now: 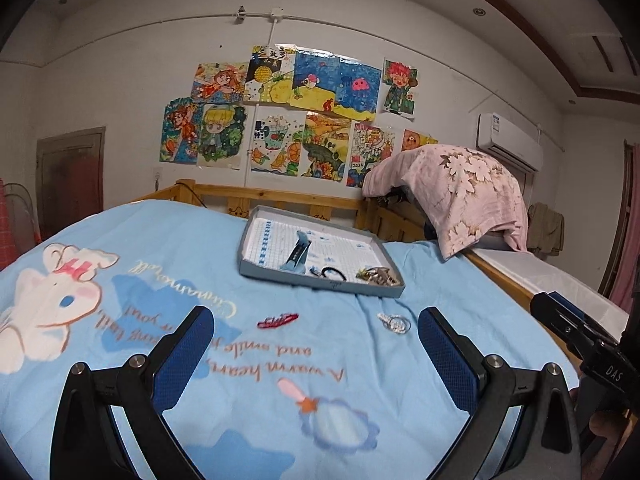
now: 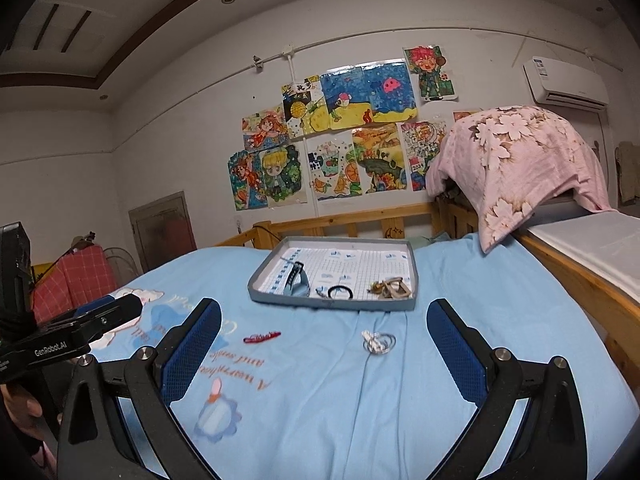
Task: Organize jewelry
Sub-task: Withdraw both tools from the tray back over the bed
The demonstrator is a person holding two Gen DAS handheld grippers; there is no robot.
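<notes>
A grey shallow tray (image 1: 320,282) (image 2: 332,303) lies on the blue bedsheet. In it are a blue watch (image 1: 298,254) (image 2: 297,280), a black hair tie (image 1: 334,274) (image 2: 340,292) and a metal clip piece (image 1: 380,276) (image 2: 394,288). On the sheet in front of the tray lie a red hair clip (image 1: 277,321) (image 2: 262,337) and a silver ring piece (image 1: 396,323) (image 2: 379,343). My left gripper (image 1: 316,344) is open and empty, short of both loose pieces. My right gripper (image 2: 324,340) is open and empty too.
A wooden bed rail (image 1: 280,196) (image 2: 360,220) runs behind the tray. A pink floral pillow (image 1: 460,196) (image 2: 520,164) sits at the right on the rail. The right gripper's body (image 1: 580,336) shows at the right edge of the left wrist view.
</notes>
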